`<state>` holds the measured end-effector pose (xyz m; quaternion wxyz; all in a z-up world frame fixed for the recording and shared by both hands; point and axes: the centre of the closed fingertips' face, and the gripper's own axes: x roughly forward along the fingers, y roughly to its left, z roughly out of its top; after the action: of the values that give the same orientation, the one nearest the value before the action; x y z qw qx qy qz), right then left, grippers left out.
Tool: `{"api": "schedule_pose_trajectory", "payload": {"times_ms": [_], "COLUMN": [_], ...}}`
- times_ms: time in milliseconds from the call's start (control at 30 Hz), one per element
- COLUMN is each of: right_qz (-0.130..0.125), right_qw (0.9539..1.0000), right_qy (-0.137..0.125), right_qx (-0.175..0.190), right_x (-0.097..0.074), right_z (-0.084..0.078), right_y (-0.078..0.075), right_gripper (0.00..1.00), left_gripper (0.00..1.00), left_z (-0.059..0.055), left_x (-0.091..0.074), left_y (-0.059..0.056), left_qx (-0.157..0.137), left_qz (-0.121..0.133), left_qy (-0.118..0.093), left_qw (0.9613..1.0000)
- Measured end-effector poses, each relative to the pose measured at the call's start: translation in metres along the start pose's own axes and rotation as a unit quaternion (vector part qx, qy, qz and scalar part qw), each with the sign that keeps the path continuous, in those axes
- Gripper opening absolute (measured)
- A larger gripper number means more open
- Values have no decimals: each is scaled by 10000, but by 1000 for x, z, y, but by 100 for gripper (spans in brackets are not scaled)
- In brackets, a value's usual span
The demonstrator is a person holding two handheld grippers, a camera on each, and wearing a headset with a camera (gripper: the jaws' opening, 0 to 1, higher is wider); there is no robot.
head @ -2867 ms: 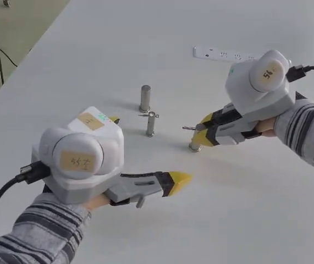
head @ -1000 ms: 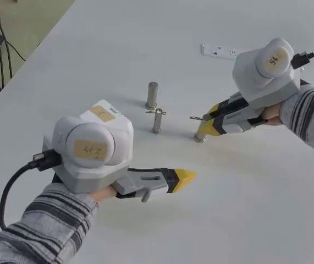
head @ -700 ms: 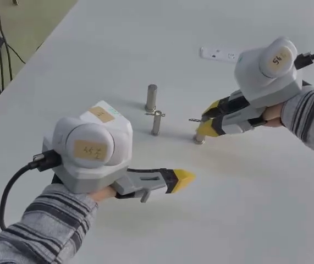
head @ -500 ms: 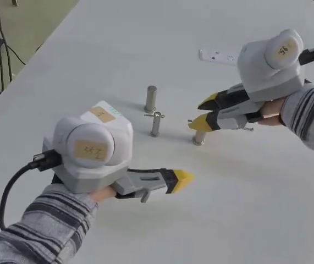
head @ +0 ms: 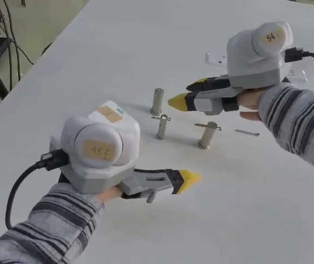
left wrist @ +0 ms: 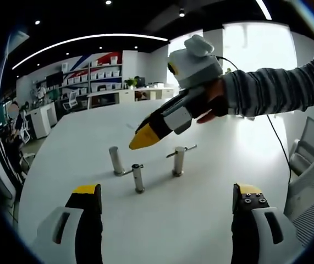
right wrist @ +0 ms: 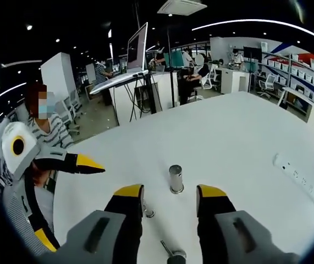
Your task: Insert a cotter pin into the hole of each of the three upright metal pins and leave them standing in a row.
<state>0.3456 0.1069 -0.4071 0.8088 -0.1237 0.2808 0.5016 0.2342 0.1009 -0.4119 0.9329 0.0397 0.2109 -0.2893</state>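
Three metal pins upright on the white surface, placed here from the middle pin. Carries a cotter pin crosswise near its top. Just behind the middle pin, on the side away from the person: the far pin, upright and bare. Near the middle pin, on the right gripper's side: the third pin, upright, with a second cotter pin lodged across its head. Farther out from the middle pin, past that third pin: a loose cotter pin, flat on the surface and apart from all three.

Above and beyond the middle pin: the right gripper, raised off the surface, yellow-tipped jaws parted with nothing between them, tips aimed toward the far pin and touching none. In the right gripper view, frames the far pin in the gap between the jaws, with the middle pin half hidden behind one jaw.

On the near side of the middle pin, well apart and toward the person: the left gripper, held low. In the left gripper view, jaws spread wide and empty, all three pins seen between them.

Well beyond the middle pin: a white power strip, partly hidden behind the right gripper.
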Motion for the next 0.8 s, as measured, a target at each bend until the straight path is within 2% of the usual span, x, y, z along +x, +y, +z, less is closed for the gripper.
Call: {"api": "schedule_pose_trajectory", "payload": {"times_ms": [100, 300, 533, 700, 800], "right_qz": [-84, -105, -214, -289, -353], "right_qw": [9997, 9993, 9993, 9990, 9989], "right_qy": [12, 6, 22, 16, 37], "right_qx": [215, 347, 319, 351, 301], "right_x": [11, 34, 53, 67, 69], "right_z": [0, -2, -4, -8, -8], "right_y": [-3, -3, -7, -19, -22], "right_gripper": [33, 30, 26, 23, 21], "left_gripper": [99, 99, 98, 98, 98], "left_z": [1, -3, -5, -6, -5], "left_x": [0, 0, 1, 1, 1], "left_y": [1, 3, 5, 6, 6], "left_qx": [-23, -96, -112, -132, -143], "left_qz": [3, 42, 74, 90, 92], "left_qy": [-20, 62, 97, 115, 110], "left_qw": [10000, 9999, 9999, 9998, 9998]}}
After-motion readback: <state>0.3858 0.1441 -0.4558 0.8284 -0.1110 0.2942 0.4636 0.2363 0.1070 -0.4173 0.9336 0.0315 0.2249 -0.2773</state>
